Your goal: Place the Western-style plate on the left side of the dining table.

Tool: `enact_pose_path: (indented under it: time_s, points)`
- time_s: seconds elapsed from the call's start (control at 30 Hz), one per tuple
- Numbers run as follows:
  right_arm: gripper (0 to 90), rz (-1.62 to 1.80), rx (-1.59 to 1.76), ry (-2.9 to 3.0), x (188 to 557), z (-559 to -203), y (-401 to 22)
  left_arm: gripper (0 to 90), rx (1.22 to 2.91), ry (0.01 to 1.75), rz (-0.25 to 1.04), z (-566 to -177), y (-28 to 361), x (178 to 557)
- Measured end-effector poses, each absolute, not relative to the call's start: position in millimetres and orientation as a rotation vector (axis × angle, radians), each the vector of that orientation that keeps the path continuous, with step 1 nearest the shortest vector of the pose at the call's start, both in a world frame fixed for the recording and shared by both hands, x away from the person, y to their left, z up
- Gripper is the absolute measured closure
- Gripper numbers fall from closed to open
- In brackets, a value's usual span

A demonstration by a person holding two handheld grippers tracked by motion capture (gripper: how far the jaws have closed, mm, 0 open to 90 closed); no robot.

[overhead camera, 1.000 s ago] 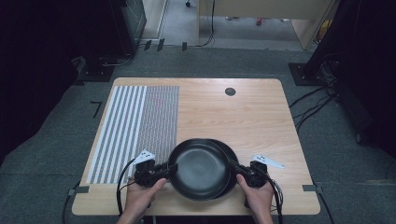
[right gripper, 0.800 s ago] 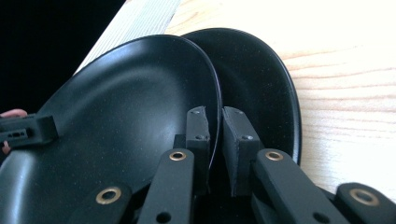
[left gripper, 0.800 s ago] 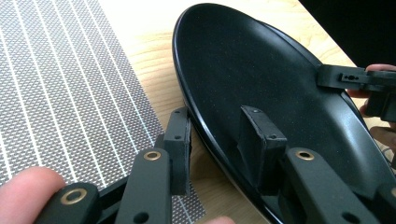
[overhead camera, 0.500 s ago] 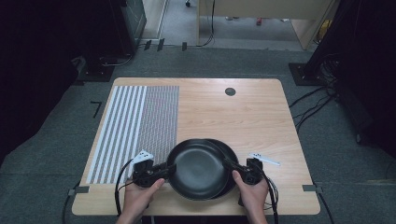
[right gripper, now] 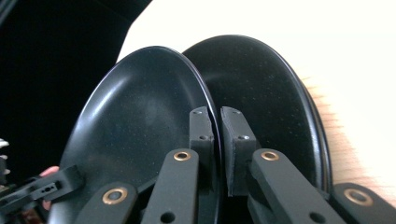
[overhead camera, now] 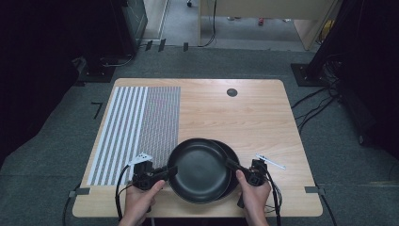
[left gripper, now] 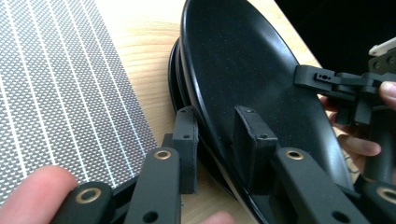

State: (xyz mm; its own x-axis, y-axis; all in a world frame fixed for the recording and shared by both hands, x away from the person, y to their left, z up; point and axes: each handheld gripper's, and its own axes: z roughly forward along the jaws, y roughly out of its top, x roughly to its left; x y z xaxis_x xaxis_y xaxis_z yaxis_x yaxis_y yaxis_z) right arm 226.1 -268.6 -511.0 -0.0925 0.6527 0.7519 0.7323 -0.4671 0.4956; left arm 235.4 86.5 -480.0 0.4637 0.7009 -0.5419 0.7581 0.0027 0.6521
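Two black plates lie stacked at the table's front middle. The upper plate sits shifted left, so a crescent of the lower plate shows at its right. My left gripper straddles the upper plate's left rim; its jaws have just been closing, one pad above the rim and one below. On the opposite rim, my right gripper is clamped tight. A hand holds each gripper.
A grey and white striped mat covers the left part of the wooden table. A small black round disc sits near the far edge. The front edge runs just below the plates. Cables trail off each gripper.
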Motion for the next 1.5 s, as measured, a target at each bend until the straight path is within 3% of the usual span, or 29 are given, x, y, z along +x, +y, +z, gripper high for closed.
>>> enact_pose_path:
  time_s: [0.73,1.5]
  points:
    - [83.5,-1.646,-2.005,-1.631,241,-490,-248,77.4,1.602,1.305,-0.044,-460,108,243]
    - [83.6,-1.606,-1.879,-1.72,315,-462,-184,79.1,1.414,1.41,0.026,-444,171,276]
